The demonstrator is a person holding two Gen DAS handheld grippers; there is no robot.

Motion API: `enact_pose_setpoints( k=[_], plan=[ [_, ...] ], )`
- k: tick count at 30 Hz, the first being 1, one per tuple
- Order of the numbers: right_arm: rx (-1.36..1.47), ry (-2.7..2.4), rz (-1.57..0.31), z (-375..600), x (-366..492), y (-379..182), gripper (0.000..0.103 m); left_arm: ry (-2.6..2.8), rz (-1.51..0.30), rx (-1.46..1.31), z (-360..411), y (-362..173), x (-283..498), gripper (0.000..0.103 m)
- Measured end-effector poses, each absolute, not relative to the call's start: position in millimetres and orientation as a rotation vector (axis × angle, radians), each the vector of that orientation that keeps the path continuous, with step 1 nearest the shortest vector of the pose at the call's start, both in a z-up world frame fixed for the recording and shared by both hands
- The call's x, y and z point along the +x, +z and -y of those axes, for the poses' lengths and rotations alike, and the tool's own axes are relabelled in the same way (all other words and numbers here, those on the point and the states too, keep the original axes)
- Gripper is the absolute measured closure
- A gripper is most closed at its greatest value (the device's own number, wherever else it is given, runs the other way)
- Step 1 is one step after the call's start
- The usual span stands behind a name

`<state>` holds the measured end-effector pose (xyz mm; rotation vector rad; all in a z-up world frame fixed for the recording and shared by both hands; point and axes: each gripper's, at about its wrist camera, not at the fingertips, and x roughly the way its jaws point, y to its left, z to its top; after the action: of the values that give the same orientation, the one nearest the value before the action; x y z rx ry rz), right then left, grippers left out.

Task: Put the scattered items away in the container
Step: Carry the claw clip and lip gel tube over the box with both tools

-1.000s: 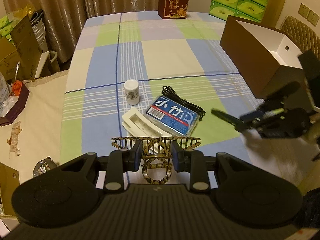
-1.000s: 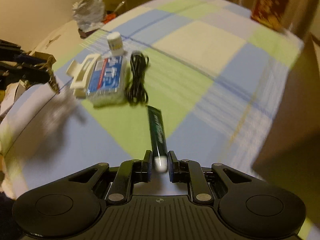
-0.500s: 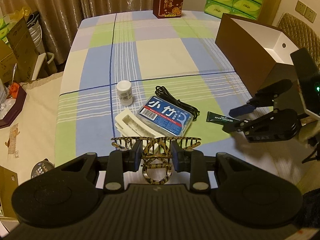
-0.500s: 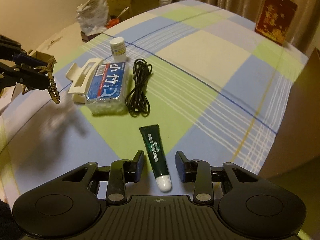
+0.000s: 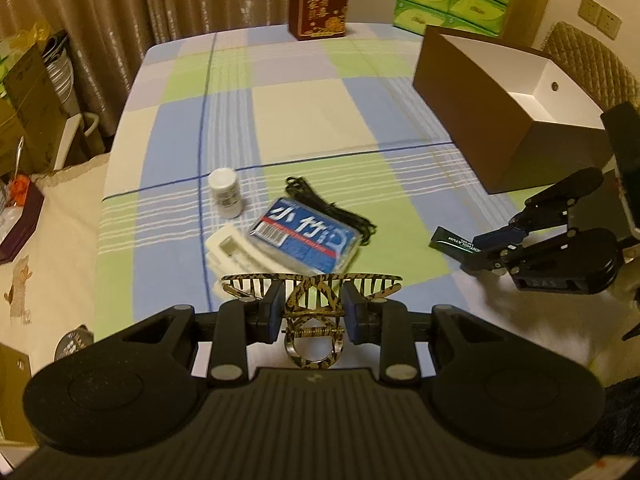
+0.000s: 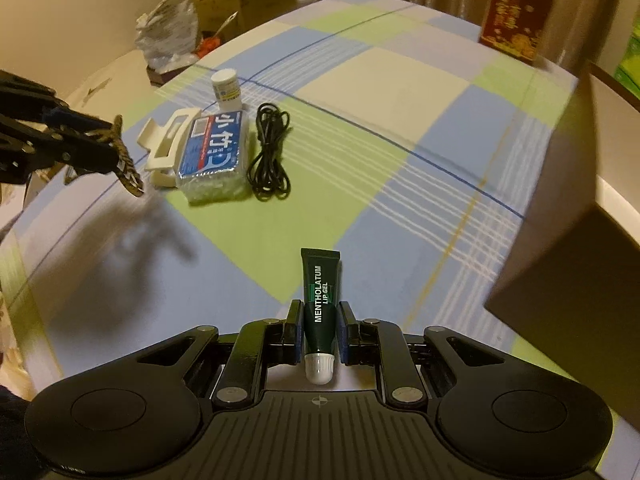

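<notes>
Your right tool [image 6: 319,330] is clamped on the lip gel tube [image 6: 321,292], cap end toward you, tube lifted off the bench [image 6: 400,92]. Your left tool [image 5: 312,314] grips the tortoiseshell hair clip [image 5: 311,292]. The brown container [image 5: 504,92] sits at 2 o'clock from the left tool. Risks: the tube is slick and held low near the cap, so a fast swing could slip it. Its tail could catch the box wall. Both tools heading for one opening could collide.
</notes>
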<state>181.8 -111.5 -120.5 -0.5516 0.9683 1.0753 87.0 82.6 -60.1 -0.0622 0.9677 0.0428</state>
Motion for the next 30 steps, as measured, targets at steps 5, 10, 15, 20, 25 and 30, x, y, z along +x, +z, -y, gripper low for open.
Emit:
enact_pose_setpoints(
  k=[5,10,15,20,25,30],
  plan=[
    [-0.488,1.047,-0.977,136.4,187.2,-102.7,0.09,-0.015,-0.949,-0.035,-63.4,-54.6,97.9,0.078],
    [-0.42,1.007,-0.98,171.1,195.3,-83.3,0.09,-0.072,-0.935,-0.001,-40.2,-50.5,115.2,0.078],
    [-0.364,0.959,-0.975,208.2,204.8,-65.6,0.09,-0.129,-0.913,0.034,-15.2,-45.2,134.4,0.078],
    [-0.325,0.91,-0.961,240.5,214.6,-50.3,0.09,-0.177,-0.891,0.069,10.4,-39.3,154.9,0.078],
    [-0.275,0.875,-0.938,268.8,226.5,-33.2,0.09,-0.224,-0.86,0.098,35.3,-31.1,175.9,0.078],
    [-0.211,0.856,-0.893,294.3,244.4,-7.9,0.09,-0.263,-0.819,0.117,57.5,-18.2,196.8,0.078]
  ],
)
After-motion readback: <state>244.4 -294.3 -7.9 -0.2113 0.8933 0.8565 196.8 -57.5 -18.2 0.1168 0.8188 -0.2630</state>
